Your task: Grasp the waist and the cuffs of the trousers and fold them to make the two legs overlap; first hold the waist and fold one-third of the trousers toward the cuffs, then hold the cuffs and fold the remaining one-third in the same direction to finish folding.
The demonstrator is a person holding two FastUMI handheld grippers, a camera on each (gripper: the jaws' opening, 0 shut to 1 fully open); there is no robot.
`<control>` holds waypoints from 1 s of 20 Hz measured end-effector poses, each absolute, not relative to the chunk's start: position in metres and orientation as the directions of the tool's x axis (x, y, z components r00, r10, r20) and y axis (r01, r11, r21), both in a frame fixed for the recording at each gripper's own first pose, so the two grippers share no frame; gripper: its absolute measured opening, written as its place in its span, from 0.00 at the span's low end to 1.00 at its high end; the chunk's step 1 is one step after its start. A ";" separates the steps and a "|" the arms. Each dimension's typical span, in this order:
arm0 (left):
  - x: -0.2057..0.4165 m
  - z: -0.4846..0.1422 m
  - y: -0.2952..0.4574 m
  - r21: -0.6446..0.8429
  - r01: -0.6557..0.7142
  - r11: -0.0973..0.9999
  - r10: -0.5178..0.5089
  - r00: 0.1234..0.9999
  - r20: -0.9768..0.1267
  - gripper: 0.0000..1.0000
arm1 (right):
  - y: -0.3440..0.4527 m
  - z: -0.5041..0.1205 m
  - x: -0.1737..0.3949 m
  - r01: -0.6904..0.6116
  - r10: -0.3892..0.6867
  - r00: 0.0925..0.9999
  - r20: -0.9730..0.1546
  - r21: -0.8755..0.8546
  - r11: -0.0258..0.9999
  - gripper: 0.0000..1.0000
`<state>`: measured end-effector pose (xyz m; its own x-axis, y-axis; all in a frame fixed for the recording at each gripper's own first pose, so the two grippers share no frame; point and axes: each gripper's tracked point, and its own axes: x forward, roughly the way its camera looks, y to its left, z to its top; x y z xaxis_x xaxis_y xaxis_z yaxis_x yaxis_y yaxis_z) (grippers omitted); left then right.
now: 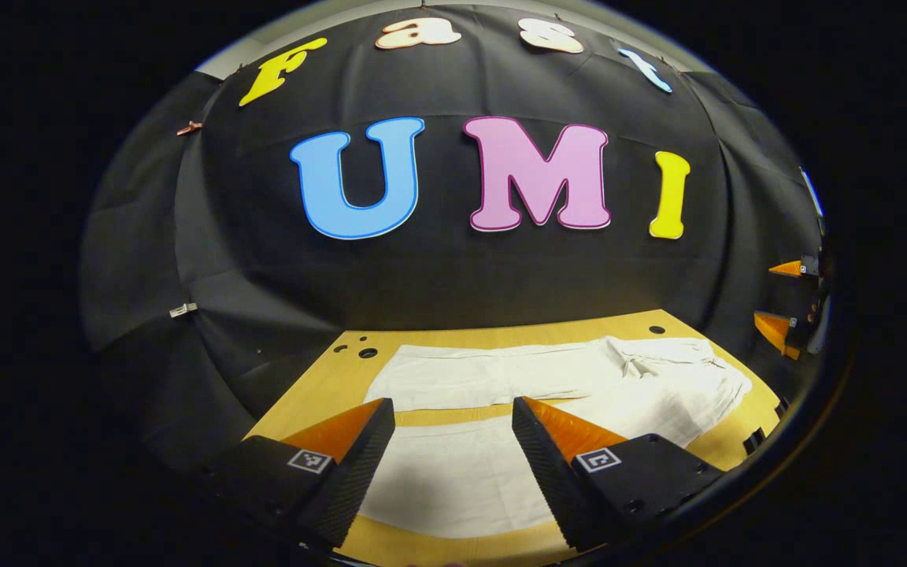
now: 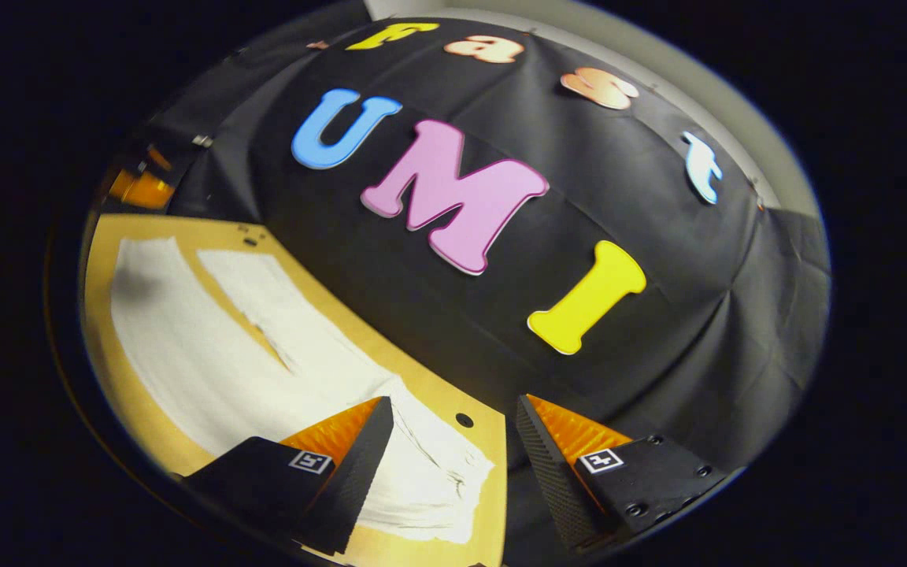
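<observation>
White trousers: I see them flat on the wooden tabletop, legs split apart toward the left, waist at the right edge. Bare wood borders every side. Left tool: spread wide above the near leg, holding nothing. Right tool: spread wide over the waist, empty. No readable labels.

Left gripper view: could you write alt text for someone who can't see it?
White fabric trousers lie flat and unfolded on a light wooden table, legs apart, waist toward the right. The left gripper hovers open above the nearer leg, holding nothing. The right gripper shows at the far right edge.
</observation>
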<state>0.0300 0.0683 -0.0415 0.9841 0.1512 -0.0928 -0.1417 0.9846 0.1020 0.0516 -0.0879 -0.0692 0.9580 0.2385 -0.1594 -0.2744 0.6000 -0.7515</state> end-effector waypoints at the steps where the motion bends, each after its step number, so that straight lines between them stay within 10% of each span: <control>1: 0.028 -0.046 0.072 0.104 -0.148 0.983 0.159 0.982 -0.104 0.96 | -0.095 -0.083 0.049 -0.326 0.261 0.941 -0.216 -0.787 0.524 0.98; 20: -0.002 -0.116 0.104 0.178 -0.285 0.942 0.326 0.906 -0.270 0.98 | -0.265 -0.256 0.065 -0.626 0.136 0.776 -0.615 -0.779 0.046 0.98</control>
